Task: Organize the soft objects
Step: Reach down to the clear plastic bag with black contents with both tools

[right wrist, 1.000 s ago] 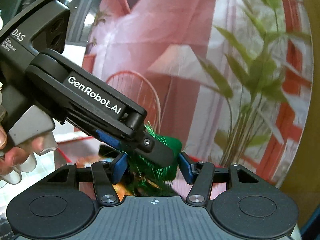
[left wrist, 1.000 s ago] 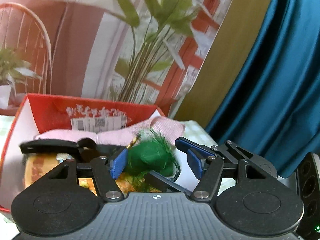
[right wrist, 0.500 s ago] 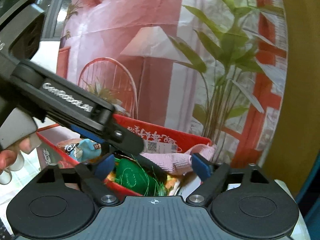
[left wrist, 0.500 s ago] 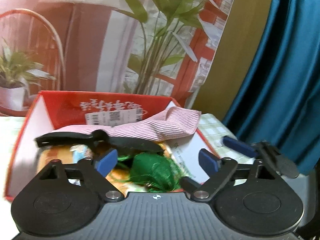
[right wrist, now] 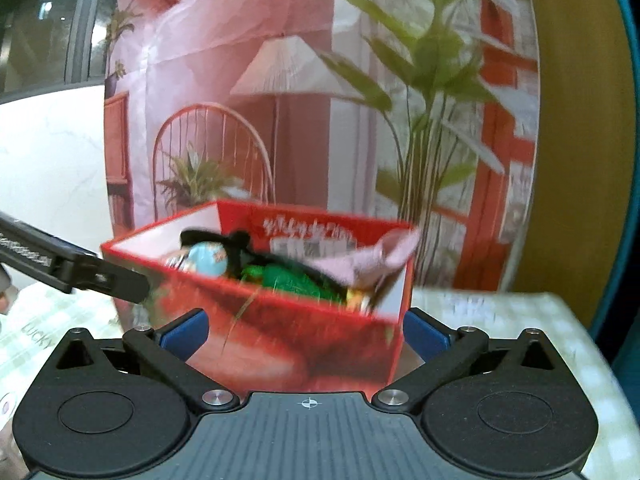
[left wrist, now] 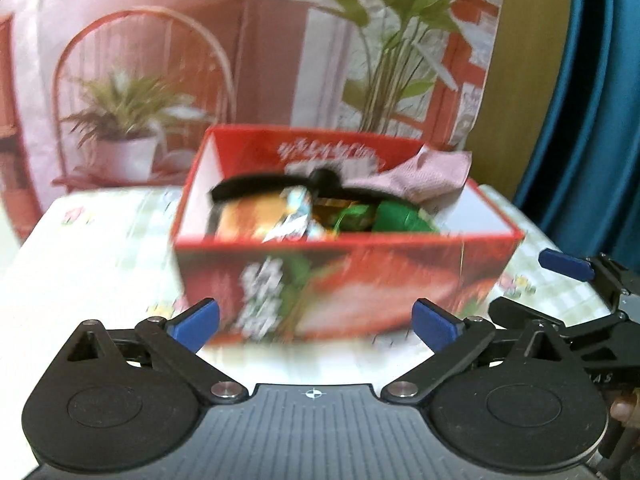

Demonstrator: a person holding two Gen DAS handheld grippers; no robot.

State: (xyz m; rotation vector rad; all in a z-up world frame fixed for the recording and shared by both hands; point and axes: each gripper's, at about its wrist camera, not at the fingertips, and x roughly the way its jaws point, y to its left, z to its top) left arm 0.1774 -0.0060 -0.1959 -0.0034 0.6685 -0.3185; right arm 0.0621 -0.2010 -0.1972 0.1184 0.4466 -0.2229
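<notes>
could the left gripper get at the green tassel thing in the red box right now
Probably yes. The left gripper is open and empty, the red box has no lid, and the green tassel lies exposed on top; only the near wall must be cleared.

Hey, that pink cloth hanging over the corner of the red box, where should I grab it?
Probably the loose corner of the pink cloth that sticks up past the red box rim, coming from above: it stands free there, while the rest lies among other items.

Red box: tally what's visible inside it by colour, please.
In the red box:
Green: 1, tasselled bundle
Pink: 1, striped cloth draped over the back corner
Black: 1, strap-like item
Light blue: 1, round item
Orange: 1, blurred item
Total: 5 that I can tell apart.
</notes>
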